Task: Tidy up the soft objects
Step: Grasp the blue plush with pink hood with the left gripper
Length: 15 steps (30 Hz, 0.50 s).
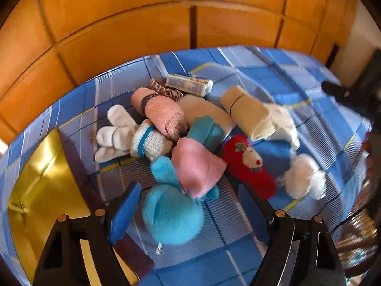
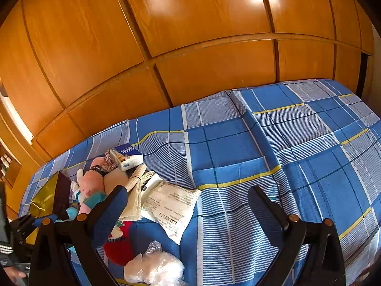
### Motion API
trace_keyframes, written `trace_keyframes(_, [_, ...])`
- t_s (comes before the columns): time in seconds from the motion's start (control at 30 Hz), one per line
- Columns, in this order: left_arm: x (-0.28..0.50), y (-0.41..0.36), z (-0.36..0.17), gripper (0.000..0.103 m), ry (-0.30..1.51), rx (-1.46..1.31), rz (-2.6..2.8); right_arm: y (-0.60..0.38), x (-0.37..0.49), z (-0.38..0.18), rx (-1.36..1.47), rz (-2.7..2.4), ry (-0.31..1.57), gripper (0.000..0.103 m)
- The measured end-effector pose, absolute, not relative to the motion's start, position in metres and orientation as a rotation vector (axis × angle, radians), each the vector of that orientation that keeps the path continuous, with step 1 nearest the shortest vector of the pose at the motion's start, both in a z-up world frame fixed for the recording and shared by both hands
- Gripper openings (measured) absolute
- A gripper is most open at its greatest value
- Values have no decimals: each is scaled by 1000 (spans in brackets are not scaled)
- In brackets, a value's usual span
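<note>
— How far along would you say this is?

— Barely started, I'd judge. The left gripper (image 1: 190, 205) sits low over the bed with its jaws apart on either side of a fluffy turquoise plush toy (image 1: 172, 217); the pads aren't pressing on it. Just left of that is the gold-lined box (image 1: 40, 181), and the part of it I can see has nothing in it.

— So nothing's been sorted?

— Not that I can see. Everything soft is in one heap on the blue checked bedspread (image 1: 238, 262). Right behind the plush is a folded pink cloth (image 1: 197, 166), with a red knitted sock with a white animal face (image 1: 247, 164) beside it and a white fluffy ball (image 1: 302, 176) further right.

— And behind those?

— White socks with a teal stripe (image 1: 133, 138), a rolled pink towel with a dark band (image 1: 159, 112), a rolled beige cloth (image 1: 245, 109), then a tissue pack (image 1: 190, 84) at the far side near the wooden wardrobe (image 1: 142, 23).

— What about the other hand?

— The right gripper (image 2: 188, 214) hangs open over bare bedspread, gripping nothing. There's a clear plastic bag (image 2: 154, 269) near it and a printed paper sheet (image 2: 171, 207) at the heap's edge.

— So what's left?

— Nearly all of it, I think: each piece picked up and put in place.
</note>
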<state>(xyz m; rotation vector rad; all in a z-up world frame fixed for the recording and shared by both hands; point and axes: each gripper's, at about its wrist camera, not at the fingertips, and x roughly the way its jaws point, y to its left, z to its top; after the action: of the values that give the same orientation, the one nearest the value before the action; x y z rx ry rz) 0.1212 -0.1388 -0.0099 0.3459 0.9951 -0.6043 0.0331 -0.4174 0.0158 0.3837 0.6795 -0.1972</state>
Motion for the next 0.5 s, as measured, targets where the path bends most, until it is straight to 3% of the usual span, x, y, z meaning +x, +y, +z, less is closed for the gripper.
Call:
trace_keyframes(0.13, [131, -152, -27, 84, 1006, 454, -635, -417, 34, 15, 382, -195, 684, 103])
trace_keyframes(0.23, [134, -160, -38, 78, 1020, 511, -654, -419, 34, 14, 387, -196, 687, 103])
trace_keyframes(0.33, [134, -168, -47, 56, 1022, 561, -666, -419, 34, 14, 386, -197, 689, 103])
trace_keyframes(0.37, [134, -169, -49, 41, 1014, 574, -660, -419, 35, 13, 385, -198, 690, 103])
trace_keyframes(0.5, [138, -166, -49, 30, 983, 576, -618, -419, 38, 11, 380, -190, 707, 103])
